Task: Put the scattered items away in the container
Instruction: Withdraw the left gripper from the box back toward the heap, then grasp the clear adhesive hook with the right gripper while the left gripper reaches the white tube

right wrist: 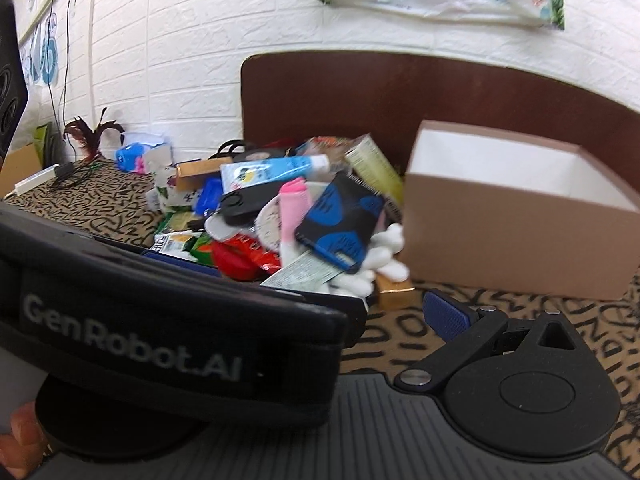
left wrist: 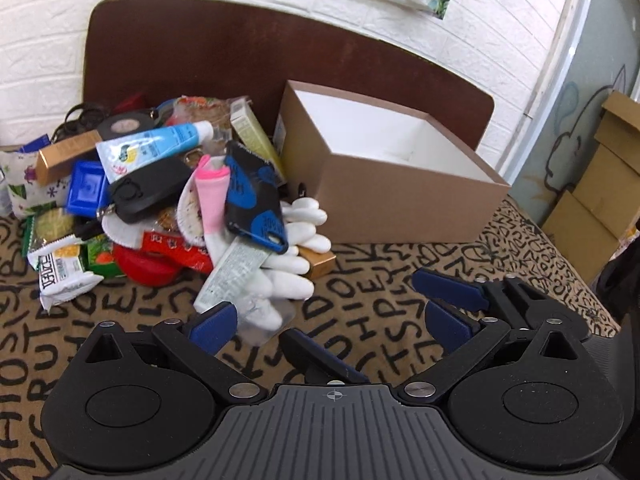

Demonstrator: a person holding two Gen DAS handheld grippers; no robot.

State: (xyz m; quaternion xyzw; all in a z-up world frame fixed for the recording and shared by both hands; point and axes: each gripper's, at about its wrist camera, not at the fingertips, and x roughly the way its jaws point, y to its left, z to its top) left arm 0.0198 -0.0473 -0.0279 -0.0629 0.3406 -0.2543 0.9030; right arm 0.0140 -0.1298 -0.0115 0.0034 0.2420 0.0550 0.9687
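A pile of scattered items lies on the patterned tablecloth: a blue-and-black phone case point(left wrist: 256, 196) point(right wrist: 344, 220), white gloves point(left wrist: 292, 264), a pink tube point(left wrist: 212, 200), a blue-and-white tube point(left wrist: 156, 146), a black key fob point(left wrist: 148, 190), a red packet point(left wrist: 176, 250) and snack packs. An open brown box point(left wrist: 384, 184) point(right wrist: 520, 216) with a white inside stands right of the pile. My left gripper point(left wrist: 324, 316) is open just in front of the pile, its left finger by the gloves. The right gripper's fingers point(left wrist: 448, 292) show beside it. In the right wrist view the left gripper's body point(right wrist: 160, 332) hides my right gripper's left finger; only the right fingertip point(right wrist: 444, 316) shows.
A brown board point(left wrist: 224, 48) leans on the white brick wall behind the pile. Cardboard boxes point(left wrist: 600, 184) stand at the far right. A floral pouch point(left wrist: 24, 184) lies at the pile's left edge. Cables, a feather and a blue toy point(right wrist: 132, 156) sit far left.
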